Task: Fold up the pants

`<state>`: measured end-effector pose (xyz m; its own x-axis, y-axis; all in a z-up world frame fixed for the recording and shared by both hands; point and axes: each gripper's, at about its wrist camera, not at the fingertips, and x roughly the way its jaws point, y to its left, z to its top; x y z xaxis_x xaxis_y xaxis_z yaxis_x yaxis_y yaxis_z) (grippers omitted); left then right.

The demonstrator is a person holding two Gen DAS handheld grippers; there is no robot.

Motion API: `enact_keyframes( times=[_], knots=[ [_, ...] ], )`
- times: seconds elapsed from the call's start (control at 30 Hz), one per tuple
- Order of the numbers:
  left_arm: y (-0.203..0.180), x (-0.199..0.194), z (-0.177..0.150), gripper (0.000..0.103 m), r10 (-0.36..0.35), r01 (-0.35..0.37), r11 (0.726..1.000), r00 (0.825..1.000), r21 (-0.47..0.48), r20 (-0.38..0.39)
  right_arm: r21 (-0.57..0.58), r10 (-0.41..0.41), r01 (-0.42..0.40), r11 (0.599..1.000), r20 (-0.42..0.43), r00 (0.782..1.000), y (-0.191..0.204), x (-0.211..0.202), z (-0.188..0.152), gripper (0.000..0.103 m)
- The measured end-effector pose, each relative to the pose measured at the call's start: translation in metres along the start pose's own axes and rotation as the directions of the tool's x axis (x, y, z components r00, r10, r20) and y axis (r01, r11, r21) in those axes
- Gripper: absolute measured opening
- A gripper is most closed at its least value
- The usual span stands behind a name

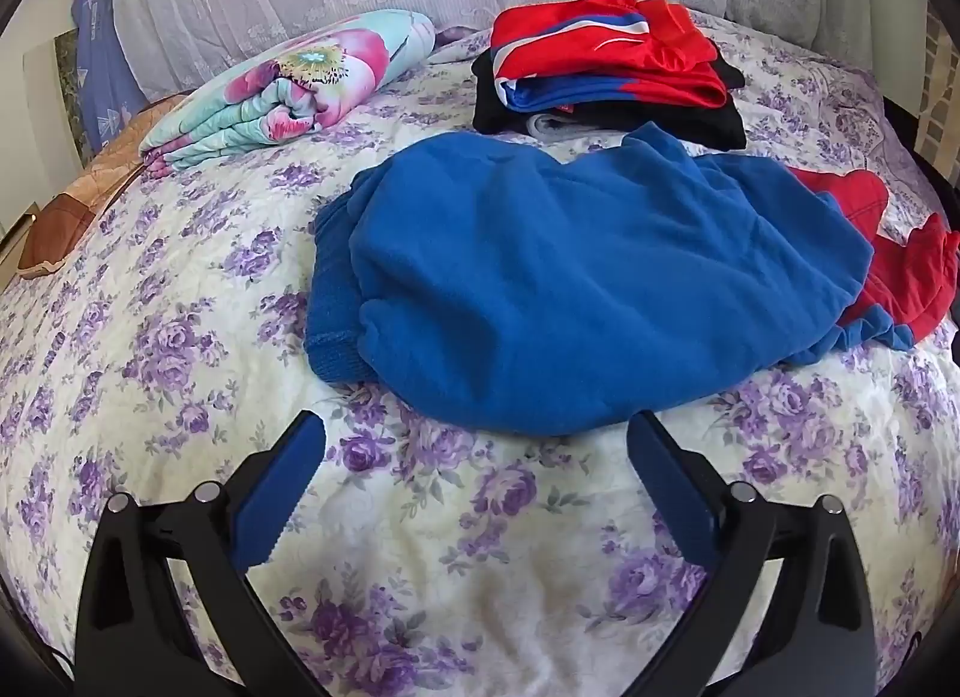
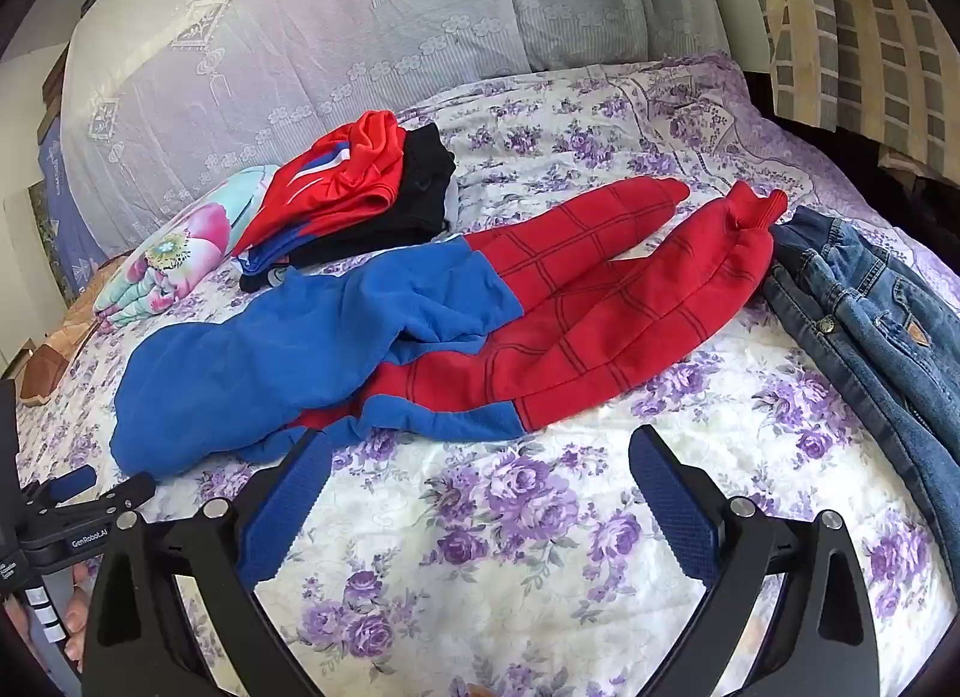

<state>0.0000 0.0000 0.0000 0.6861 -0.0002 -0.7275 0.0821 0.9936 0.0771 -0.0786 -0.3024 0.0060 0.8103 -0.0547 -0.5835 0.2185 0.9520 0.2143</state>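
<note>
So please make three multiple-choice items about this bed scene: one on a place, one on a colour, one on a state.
1. Where do the jeans lie?
A. right of the red and blue pants
B. on the folded pile
C. under the rolled blanket

2. What colour are the pants legs?
A. green
B. red
C. white

3. How does the right gripper stand?
A. shut on the pants
B. shut on nothing
C. open, holding nothing

Answers: 1 A, the jeans lie beside the leg cuffs; 2 B, red with dark lines; 3 C, its fingers stand wide over bare bedspread.
</note>
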Motion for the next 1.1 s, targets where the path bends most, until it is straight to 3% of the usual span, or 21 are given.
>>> enact_keyframes(
  times=[1.1],
  knots=[
    [0.005, 0.009, -0.010, 0.098, 0.001, -0.001, 1.000, 1.000, 0.002, 0.005, 0.006, 0.002, -0.002, 1.000, -0.003, 1.000, 0.000, 0.002, -0.001, 0.099]
  ],
)
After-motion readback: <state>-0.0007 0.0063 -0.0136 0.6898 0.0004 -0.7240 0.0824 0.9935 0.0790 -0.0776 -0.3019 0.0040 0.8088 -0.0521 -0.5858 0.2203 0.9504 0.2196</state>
